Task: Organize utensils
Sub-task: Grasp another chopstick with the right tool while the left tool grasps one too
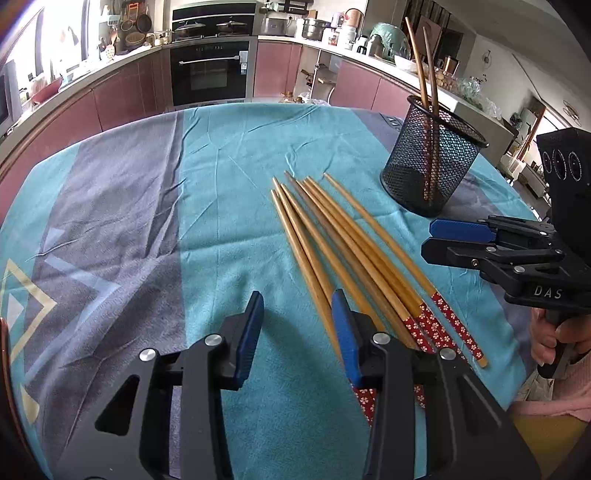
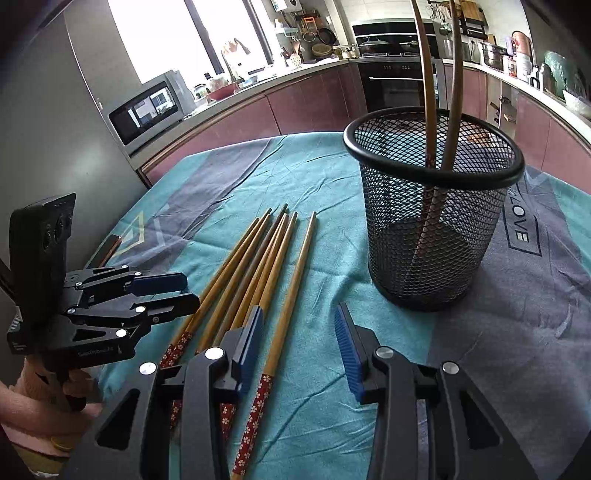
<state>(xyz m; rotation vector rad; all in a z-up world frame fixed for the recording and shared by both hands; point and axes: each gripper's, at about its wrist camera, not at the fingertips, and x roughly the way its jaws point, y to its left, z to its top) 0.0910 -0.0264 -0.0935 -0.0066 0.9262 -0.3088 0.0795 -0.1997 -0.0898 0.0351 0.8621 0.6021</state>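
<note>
chopsticks (image 2: 258, 266) flat, tips toward mesh holder (image 2: 436, 221)

Home kitchen: built-in oven (image 1: 209, 70), pink cabinets (image 1: 122, 96), microwave (image 2: 147, 107), pots (image 1: 314, 27) along the counter (image 1: 369, 55), cloth-covered table (image 1: 221, 229).

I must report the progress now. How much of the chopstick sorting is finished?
Done: two chopsticks already stand in the mesh holder. In hand: nothing; the left claw and right claw are both open and empty, low over the table. Left: about six loose chopsticks lie on the cloth.
</note>
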